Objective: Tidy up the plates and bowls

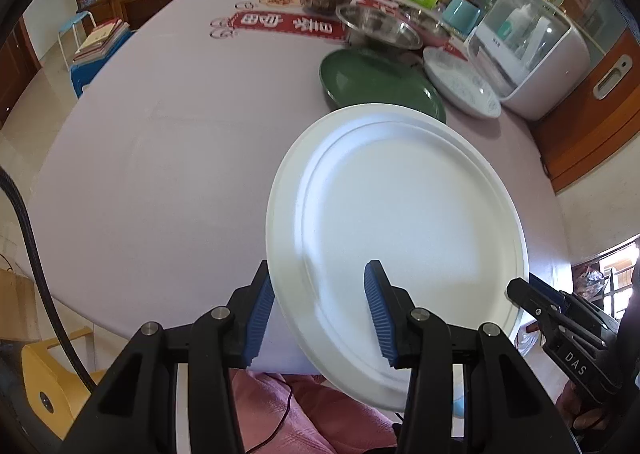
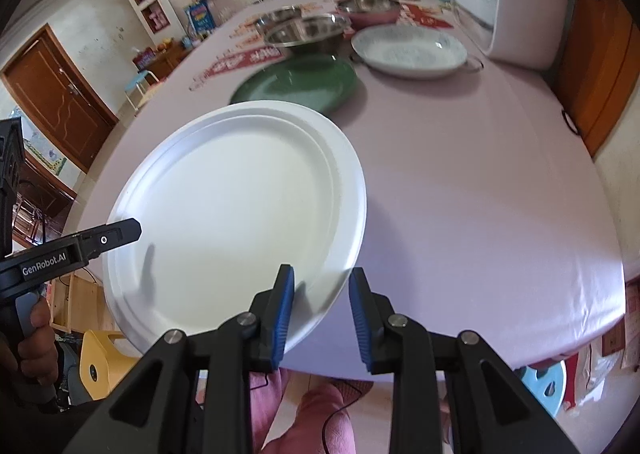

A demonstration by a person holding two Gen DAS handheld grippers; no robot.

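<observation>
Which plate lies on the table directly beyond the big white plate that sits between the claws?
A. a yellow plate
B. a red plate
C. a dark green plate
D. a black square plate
C: in both wrist views the dark green plate lies on the pink tablecloth just past the far rim of the white plate.

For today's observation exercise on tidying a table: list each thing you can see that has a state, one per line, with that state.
white plate: tilted, near edge past the table edge, its rim between both grippers' fingers
left gripper: partly open, astride the plate's rim
right gripper: partly open, astride the plate's rim
green plate: flat on the table, empty
patterned plate: flat, empty
steel bowls: upright
</observation>
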